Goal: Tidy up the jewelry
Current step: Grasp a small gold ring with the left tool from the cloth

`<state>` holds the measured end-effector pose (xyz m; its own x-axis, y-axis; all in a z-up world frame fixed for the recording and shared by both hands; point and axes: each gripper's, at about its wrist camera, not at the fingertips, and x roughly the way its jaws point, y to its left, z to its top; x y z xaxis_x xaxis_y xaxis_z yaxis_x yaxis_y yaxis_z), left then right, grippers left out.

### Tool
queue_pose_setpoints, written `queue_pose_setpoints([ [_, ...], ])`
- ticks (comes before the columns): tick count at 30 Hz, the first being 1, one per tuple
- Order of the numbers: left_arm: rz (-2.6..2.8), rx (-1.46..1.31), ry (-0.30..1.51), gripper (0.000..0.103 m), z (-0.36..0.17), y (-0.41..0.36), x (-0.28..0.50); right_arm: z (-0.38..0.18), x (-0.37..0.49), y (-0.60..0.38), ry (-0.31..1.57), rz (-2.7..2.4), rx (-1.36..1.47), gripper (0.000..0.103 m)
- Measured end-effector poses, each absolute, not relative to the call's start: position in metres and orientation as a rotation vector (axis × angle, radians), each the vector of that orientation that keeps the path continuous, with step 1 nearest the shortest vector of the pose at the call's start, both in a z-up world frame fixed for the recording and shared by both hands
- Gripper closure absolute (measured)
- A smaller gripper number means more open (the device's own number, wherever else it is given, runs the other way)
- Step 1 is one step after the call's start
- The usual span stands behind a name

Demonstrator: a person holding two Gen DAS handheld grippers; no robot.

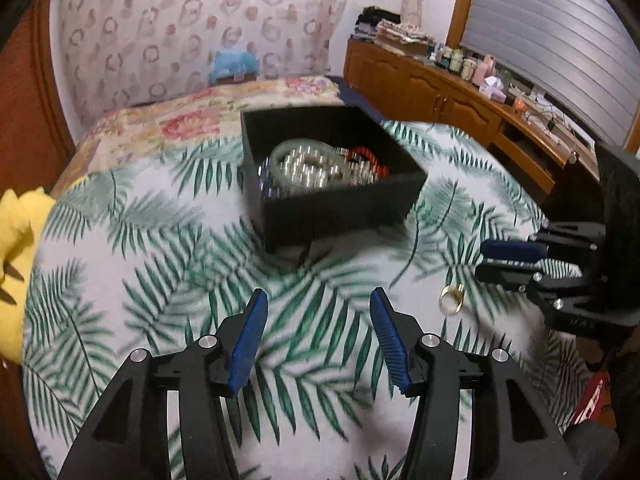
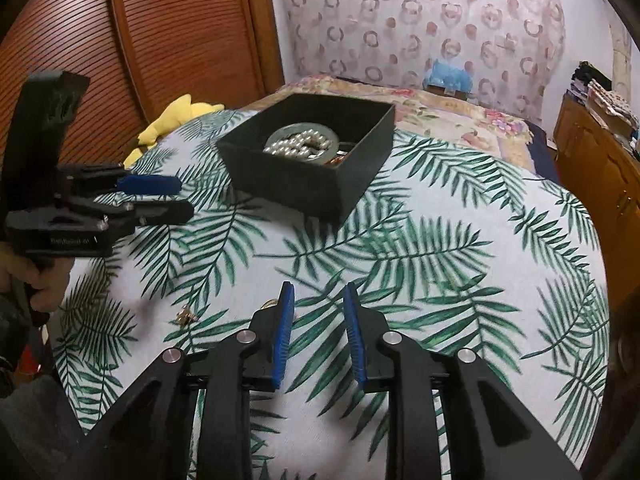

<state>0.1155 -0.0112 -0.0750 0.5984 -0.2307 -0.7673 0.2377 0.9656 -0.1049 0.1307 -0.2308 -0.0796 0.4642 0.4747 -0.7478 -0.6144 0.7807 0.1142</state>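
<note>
A black open box (image 1: 344,208) (image 2: 296,184) sits on the palm-leaf cloth and holds a pale green bangle (image 1: 308,168) (image 2: 304,142), silver beads and red beads. A gold ring (image 1: 452,300) lies on the cloth to the right of my left gripper (image 1: 316,304), which is open and empty, short of the box. My right gripper (image 2: 318,296) is open and empty; the ring (image 2: 270,304) peeks out by its left finger. A small gold piece (image 2: 185,315) lies further left. Each gripper shows in the other's view: the right one (image 1: 486,258), the left one (image 2: 178,196).
A yellow plush toy (image 1: 16,240) (image 2: 176,118) lies at the cloth's left edge. A floral bedspread (image 1: 192,116) lies beyond the box. A wooden cabinet (image 1: 440,92) with clutter runs along the right. A slatted wooden door (image 2: 160,40) stands at left.
</note>
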Motion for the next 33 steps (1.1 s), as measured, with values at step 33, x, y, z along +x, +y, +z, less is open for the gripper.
queue_pose_setpoints([
  [33,-0.356,0.049,0.911,0.044,-0.091,-0.048,0.077,-0.095,0.121,-0.224,0.880,0.629,-0.225,0.092],
])
